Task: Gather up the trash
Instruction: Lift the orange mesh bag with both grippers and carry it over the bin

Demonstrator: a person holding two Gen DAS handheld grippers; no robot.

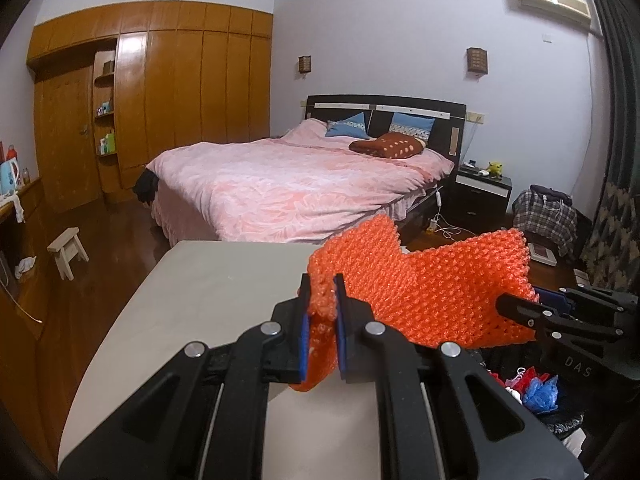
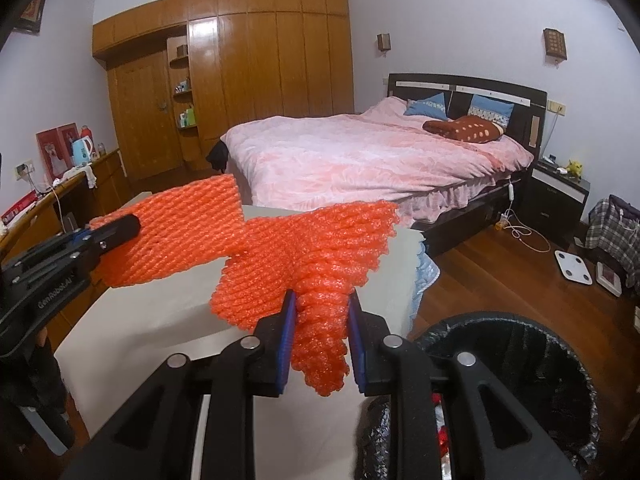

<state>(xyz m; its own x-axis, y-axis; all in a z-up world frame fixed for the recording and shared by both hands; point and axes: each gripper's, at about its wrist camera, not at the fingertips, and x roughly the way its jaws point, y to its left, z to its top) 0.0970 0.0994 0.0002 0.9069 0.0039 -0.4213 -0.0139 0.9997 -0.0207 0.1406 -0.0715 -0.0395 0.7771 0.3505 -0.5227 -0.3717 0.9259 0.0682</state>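
Left wrist view: left gripper [image 1: 322,312] and right gripper [image 2: 322,334] each pinch one orange foam netting sleeve [image 1: 432,280], trash bin [image 2: 516,344] beside right.

Both grippers: left gripper [image 1: 322,292] and right gripper [image 2: 322,308] are black plastic linkages, silver pivot pins, blue finger pads [image 2: 286,344], white lettering on sides.

— Left gripper [image 1: 322,300]?
— My left points forward and a little downward. Jaws nearly together, blue pads [image 1: 305,340] pinching the orange foam net [image 1: 432,288] between them.
— Right gripper [image 2: 322,312]?
— My right is angled downward too, jaws slightly wider, clamped on a bunched end of the same net. Each gripper shows at the edge of the other's view, side by side.
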